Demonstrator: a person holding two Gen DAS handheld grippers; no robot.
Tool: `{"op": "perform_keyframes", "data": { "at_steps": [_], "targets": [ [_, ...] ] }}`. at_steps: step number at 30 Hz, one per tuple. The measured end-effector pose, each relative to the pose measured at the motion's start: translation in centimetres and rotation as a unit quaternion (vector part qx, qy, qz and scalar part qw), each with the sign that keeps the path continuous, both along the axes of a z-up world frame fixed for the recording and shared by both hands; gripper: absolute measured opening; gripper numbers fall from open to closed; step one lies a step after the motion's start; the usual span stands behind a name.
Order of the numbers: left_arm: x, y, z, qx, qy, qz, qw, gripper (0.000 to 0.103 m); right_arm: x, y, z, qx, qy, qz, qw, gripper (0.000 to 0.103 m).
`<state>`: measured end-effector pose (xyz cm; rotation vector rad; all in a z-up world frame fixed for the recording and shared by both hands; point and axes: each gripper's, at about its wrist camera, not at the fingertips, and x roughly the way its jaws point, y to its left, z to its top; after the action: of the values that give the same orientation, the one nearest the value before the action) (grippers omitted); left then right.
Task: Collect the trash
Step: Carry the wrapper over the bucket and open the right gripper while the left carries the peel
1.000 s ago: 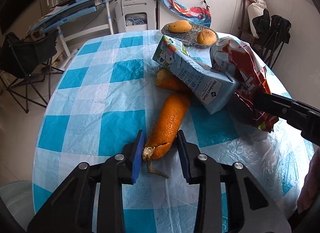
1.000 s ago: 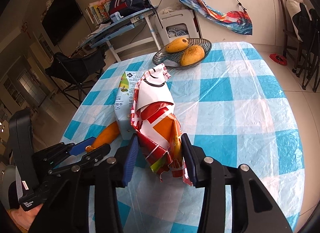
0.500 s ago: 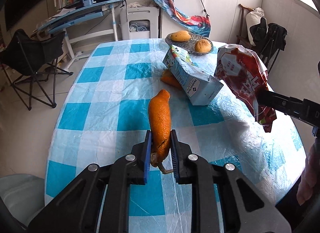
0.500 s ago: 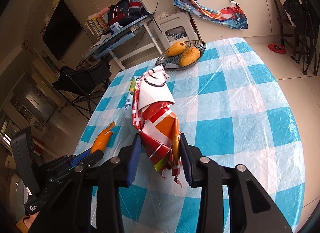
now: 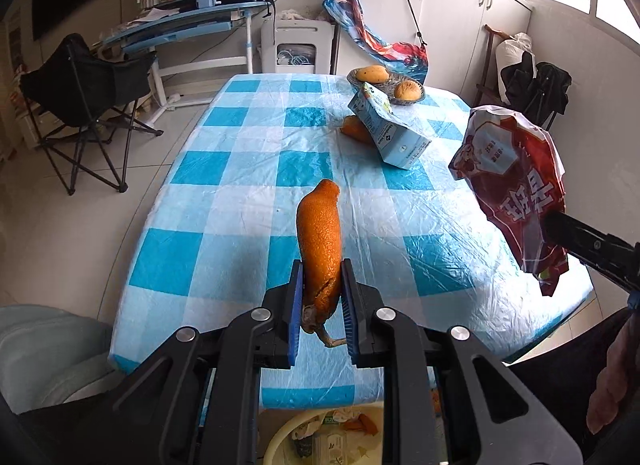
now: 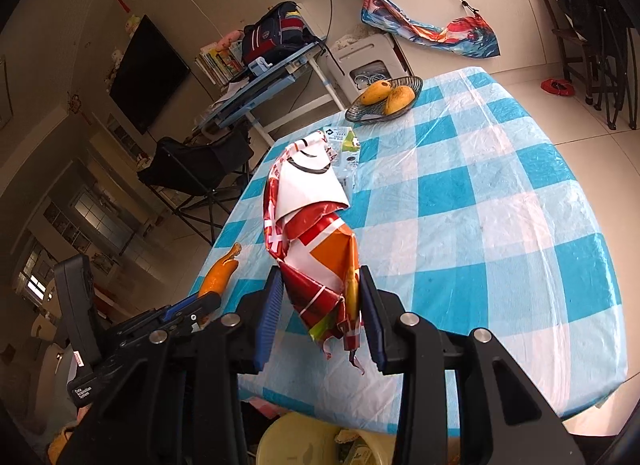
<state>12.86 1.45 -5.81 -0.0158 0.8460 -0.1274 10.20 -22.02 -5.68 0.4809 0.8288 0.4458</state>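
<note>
Left hand-held gripper (image 5: 320, 301) had clamped the orange peel (image 5: 319, 233) and lifted it off the surface (image 5: 248, 169). Right hand-held gripper (image 6: 320, 301) was clamped on the snack bag (image 6: 316, 233), both pulled back over the yellow bin (image 6: 288, 445) at 6 o'clock, so dropping looked next.

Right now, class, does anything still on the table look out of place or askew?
Yes. The carton lies tilted, propped on an orange peel beside the fruit bowl instead of lying flat. Both look like trash left on the tablecloth.

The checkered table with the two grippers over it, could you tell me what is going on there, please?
A person is clearing trash. The left gripper is shut on an orange peel, and the right gripper holds a crumpled snack bag, both lifted above the table. A yellow bin with trash sits below the near edge. A milk carton and another peel remain on the table.
</note>
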Motion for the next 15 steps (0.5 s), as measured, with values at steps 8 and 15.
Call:
{"op": "perform_keyframes", "data": {
  "at_steps": [8, 15],
  "targets": [
    [-5.9, 2.0, 0.7, -0.011, -0.003, 0.006, 0.9999, 0.017, -8.8, 6.8, -1.9, -0.051, 0.040, 0.125, 0.990, 0.038],
    [-10.6, 2.9, 0.4, -0.021, 0.025, 0.004, 0.9995, 0.017, -11.1, 8.3, -3.2, -0.093, 0.070, 0.149, 0.982, 0.054]
  ]
}}
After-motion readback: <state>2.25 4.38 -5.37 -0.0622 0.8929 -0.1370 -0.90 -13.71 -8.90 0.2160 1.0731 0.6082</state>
